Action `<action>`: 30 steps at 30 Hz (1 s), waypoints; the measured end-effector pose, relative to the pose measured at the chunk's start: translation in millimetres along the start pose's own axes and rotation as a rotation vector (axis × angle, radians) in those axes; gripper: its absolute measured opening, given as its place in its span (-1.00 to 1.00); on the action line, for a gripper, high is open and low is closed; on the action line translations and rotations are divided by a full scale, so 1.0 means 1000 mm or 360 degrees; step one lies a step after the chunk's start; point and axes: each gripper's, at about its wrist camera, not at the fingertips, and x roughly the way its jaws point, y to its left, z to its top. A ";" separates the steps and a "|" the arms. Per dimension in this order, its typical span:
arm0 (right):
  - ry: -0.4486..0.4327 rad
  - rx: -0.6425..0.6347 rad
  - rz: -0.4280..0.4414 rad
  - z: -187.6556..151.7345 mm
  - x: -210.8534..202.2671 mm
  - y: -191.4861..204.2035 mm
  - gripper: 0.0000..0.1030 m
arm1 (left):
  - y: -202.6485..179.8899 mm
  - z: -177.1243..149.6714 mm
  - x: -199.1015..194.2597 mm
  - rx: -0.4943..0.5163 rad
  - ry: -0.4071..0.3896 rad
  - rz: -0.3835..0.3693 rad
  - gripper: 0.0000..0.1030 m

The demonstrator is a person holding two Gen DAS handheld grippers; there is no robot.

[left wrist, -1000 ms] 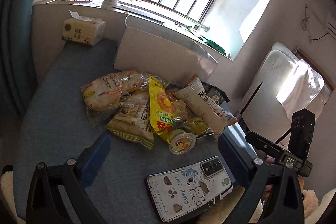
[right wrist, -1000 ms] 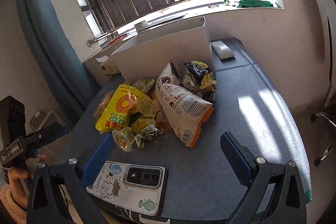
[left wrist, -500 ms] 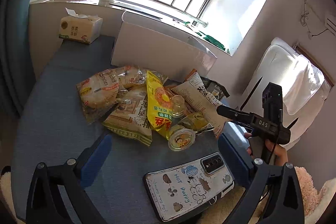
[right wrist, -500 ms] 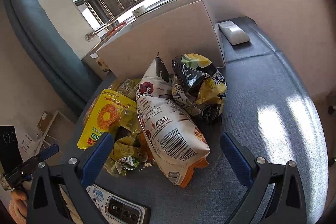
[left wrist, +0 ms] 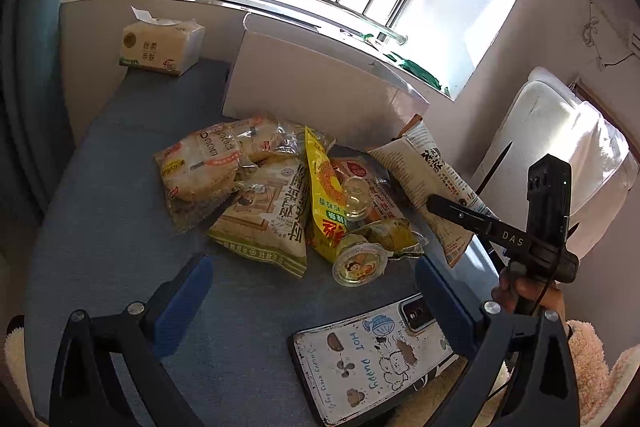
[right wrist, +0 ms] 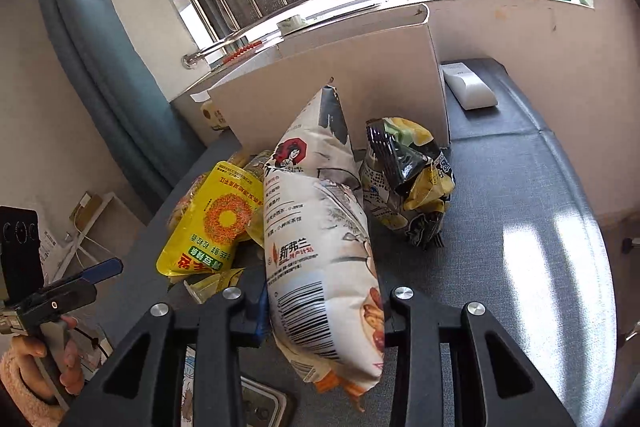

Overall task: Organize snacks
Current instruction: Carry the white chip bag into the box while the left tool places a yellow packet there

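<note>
Phone (left wrist: 376, 359) btm edge cropped; tissue-pack (right wrist: 214, 115) mostly behind box (right wrist: 332, 83).

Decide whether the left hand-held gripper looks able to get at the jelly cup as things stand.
Probably yes. The left hand-held gripper is open and empty, and the jelly cup sits at the near edge of the snack pile, with bare tabletop before it. Only the phone lies nearby, off to one side.
</note>
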 end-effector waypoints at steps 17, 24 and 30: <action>-0.0170 -0.0003 0.0009 -0.014 -0.066 0.021 -0.25 | -0.056 0.046 0.094 0.0670 0.0225 0.0382 0.99; -0.0160 0.0001 0.0020 -0.015 -0.067 0.016 -0.24 | -0.068 0.035 0.132 0.1003 0.0333 0.0640 0.28; -0.0155 0.0044 0.0022 -0.017 -0.067 0.011 -0.24 | -0.066 0.044 0.104 0.0924 0.0266 0.0481 -0.18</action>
